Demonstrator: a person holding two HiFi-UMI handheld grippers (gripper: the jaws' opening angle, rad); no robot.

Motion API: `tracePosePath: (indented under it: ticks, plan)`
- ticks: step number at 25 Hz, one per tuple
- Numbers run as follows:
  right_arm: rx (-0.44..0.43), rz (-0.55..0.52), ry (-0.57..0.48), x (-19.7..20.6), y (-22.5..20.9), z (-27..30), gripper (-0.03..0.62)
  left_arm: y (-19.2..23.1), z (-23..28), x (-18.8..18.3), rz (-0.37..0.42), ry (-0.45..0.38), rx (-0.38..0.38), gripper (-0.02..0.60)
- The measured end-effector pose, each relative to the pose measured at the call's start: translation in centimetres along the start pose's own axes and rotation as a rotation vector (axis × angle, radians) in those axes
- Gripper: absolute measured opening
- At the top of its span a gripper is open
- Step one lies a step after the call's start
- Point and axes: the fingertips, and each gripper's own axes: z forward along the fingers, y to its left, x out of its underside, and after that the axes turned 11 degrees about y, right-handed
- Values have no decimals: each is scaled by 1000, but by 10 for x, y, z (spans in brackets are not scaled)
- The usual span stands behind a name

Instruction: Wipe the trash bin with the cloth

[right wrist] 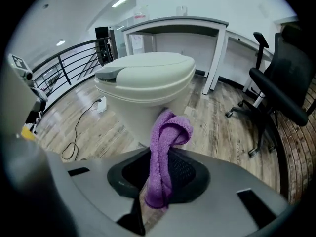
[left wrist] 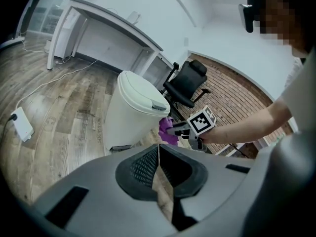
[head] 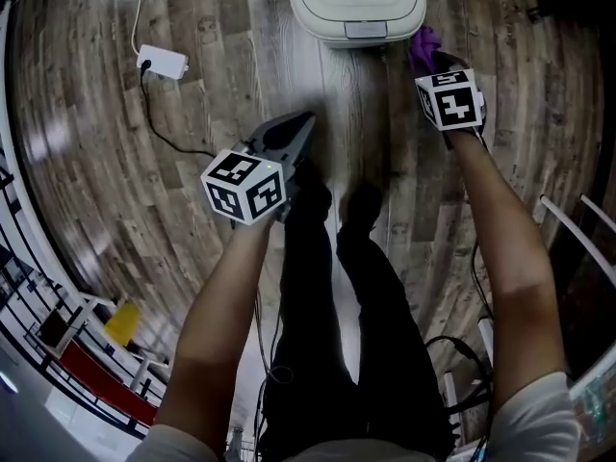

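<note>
Just ahead of the right gripper, jaws clamped on the upright purple cloth, stood the white trash bin; the left gripper hung farther back, jaws closed, empty.

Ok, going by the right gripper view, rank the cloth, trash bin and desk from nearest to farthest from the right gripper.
1. cloth, clamped in the tongs.
2. trash bin, just ahead, centre.
3. desk, behind the bin, at the back.
</note>
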Motion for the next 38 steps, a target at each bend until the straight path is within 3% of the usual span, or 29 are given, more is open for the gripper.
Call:
tracePosePath:
  ticks: [10, 24, 31, 36, 38]
  plan:
    - [28, -43, -76, -26, 44, 7, 81, 4, 0, 2, 17, -19, 13, 6]
    - [18, -33, -144, -53, 113, -2, 81, 28, -27, 30, -34, -33, -6, 6]
    - [-66, -191, -158, -86, 178, 16, 81, 40, -34, 42, -53, -38, -30, 6]
    - [-234, -391, -185, -107, 242, 11, 81, 40, -38, 48, -65, -48, -42, 6]
    - [-262, -429, -192, -106, 253, 5, 82, 40, -40, 50, -70, -56, -47, 6]
